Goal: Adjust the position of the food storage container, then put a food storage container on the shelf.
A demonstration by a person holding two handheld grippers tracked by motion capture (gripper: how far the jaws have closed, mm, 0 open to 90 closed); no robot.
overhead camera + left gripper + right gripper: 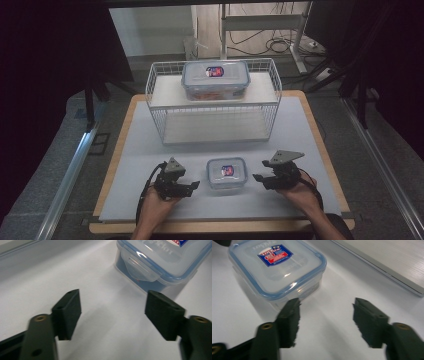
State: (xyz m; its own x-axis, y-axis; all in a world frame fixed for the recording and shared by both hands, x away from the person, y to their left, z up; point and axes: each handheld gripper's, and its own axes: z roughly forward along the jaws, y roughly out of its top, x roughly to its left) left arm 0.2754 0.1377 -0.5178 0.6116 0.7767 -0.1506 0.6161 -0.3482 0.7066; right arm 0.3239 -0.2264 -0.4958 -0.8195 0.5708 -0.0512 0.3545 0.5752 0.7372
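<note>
A small clear lidded container [227,172] with a blue seal and a red-and-blue label rests on the white mat between my two grippers. My left gripper [193,185] sits just left of it, jaws open and empty; in the left gripper view the small container [160,262] lies ahead to the right with its side latch facing me. My right gripper [258,177] sits just right of it, also open and empty; in the right gripper view the small container [277,270] lies ahead to the left, close to one fingertip [290,315]. A larger lidded container [215,79] stands on the wire shelf.
The white wire shelf [215,107] stands at the back of the mat, with a lower board under its top tier. The table's wooden edge [220,227] runs along the front. Black curtains, a metal rail and cables surround the table.
</note>
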